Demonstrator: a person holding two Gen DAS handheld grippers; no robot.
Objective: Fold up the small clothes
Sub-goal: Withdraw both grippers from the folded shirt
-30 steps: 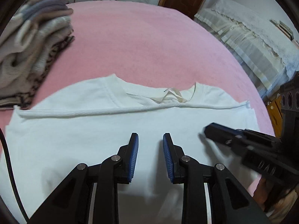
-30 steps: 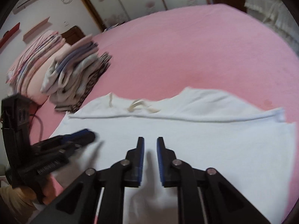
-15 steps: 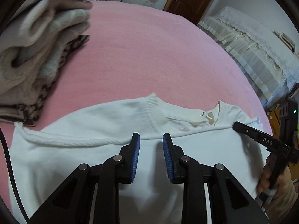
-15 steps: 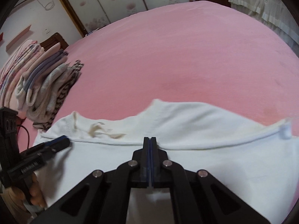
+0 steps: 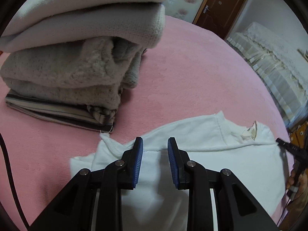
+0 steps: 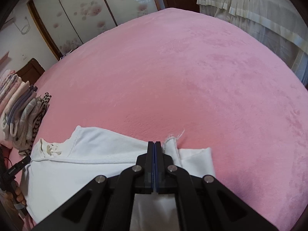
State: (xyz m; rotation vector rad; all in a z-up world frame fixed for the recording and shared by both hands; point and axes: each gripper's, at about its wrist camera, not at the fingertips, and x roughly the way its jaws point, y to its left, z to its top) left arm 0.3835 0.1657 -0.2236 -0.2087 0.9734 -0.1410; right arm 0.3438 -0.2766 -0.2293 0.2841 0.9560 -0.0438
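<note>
Left gripper (image 5: 155, 160) spread over white shirt (image 5: 221, 165), gripping nothing; right gripper (image 6: 154, 160) pressed together at hem, pinch on cloth unclear. Risk: one-sided pull skewing fold, dragging toward folded stack (image 5: 73, 73).

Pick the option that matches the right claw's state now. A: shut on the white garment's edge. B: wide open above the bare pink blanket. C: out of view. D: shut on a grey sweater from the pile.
A: in the right wrist view the right claw has its jaws pressed together on the folded edge of the white garment.
</note>
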